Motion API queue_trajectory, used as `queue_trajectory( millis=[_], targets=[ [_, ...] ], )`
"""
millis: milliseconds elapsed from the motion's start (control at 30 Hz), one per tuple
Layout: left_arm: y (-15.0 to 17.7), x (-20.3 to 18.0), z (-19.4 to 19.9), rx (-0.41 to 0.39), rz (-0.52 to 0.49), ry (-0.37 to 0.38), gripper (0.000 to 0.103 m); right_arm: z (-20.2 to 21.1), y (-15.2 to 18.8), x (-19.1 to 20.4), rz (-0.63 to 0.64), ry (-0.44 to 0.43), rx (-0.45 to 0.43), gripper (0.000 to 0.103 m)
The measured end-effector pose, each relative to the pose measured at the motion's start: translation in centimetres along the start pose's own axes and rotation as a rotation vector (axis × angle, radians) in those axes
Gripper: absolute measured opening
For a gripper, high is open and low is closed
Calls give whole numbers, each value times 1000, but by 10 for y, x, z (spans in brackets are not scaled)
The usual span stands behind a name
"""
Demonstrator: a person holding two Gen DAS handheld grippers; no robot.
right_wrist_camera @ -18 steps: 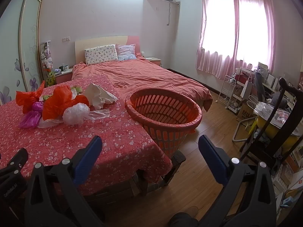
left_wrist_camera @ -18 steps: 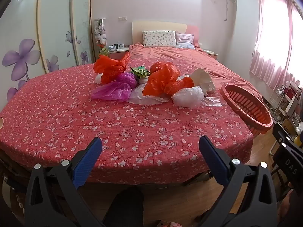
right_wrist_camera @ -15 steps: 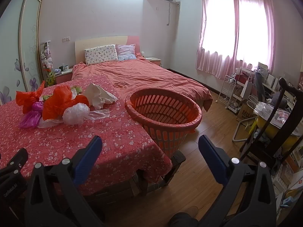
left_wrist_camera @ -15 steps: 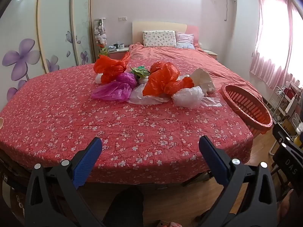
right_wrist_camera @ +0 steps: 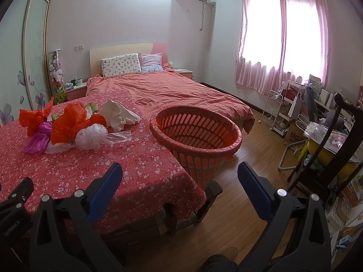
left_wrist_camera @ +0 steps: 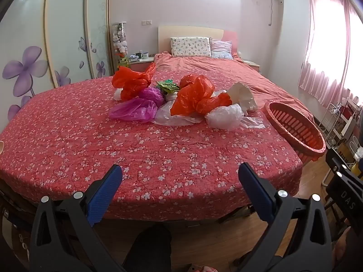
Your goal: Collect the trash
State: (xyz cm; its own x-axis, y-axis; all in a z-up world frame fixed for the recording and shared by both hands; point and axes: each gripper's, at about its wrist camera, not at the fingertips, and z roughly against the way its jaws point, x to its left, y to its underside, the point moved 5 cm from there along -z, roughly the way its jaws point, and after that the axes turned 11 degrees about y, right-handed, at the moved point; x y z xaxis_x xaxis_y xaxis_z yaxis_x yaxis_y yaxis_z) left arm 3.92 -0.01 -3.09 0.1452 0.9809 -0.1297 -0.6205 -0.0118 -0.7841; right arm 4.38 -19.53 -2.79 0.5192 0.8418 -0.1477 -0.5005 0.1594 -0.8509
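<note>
A heap of crumpled plastic bags lies on a table with a red floral cloth: orange bags, a pink bag, a clear bag and white paper. The heap also shows in the right wrist view. An orange slotted basket stands at the table's right edge. My left gripper is open and empty, in front of the table's near edge. My right gripper is open and empty, near the table corner, short of the basket.
A bed with pillows lies behind the table. A wardrobe with flower doors is at left. A dark wooden chair, a white rack and clutter stand at right on the wood floor.
</note>
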Motion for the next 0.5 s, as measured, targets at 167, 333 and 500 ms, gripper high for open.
queue_trajectory(
  millis=[167, 333, 500],
  targets=[
    [0, 0, 0, 1, 0, 1, 101, 0, 0, 0, 0, 0, 0, 99],
    [0, -1, 0, 1, 1, 0, 101, 0, 0, -1, -1, 0, -1, 99],
    [0, 0, 0, 0, 1, 1, 101, 1, 0, -1, -1, 0, 0, 99]
  ],
)
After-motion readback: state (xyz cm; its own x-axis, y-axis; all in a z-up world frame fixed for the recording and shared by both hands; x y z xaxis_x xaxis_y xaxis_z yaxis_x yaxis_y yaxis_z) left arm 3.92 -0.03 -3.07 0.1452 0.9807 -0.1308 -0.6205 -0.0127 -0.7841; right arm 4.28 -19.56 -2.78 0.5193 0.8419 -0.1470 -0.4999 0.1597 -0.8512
